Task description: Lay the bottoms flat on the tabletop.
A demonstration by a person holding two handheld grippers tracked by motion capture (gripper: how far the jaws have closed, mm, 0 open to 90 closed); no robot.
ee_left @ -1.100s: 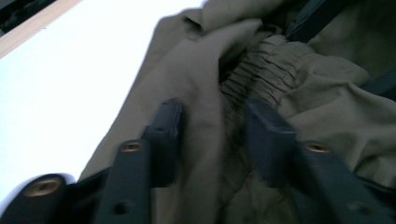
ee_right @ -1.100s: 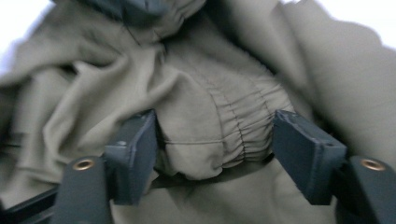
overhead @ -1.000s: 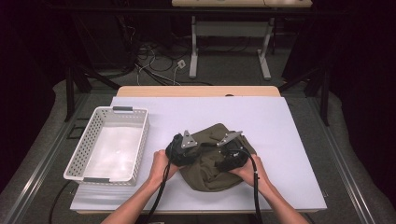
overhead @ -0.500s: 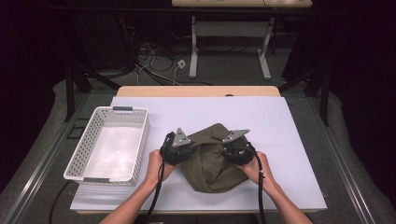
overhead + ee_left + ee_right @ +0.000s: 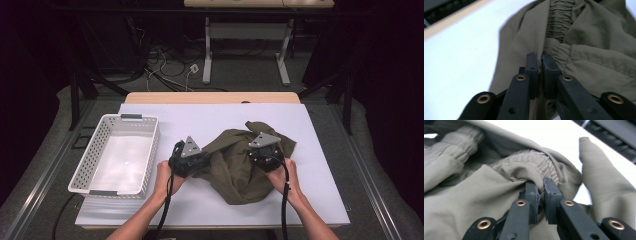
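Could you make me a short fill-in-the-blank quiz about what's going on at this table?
1. Both hand-held grippers pinch the same olive-green ____, a crumpled piece of clothing with an elastic waistband.
2. The white basket stands to the ____ of the left hand-held gripper in the high view.
3. The jaws of the right hand-held gripper are ____ on the gathered elastic band.
4. The inside of the basket is ____.

Missing words: garment; left; shut; empty
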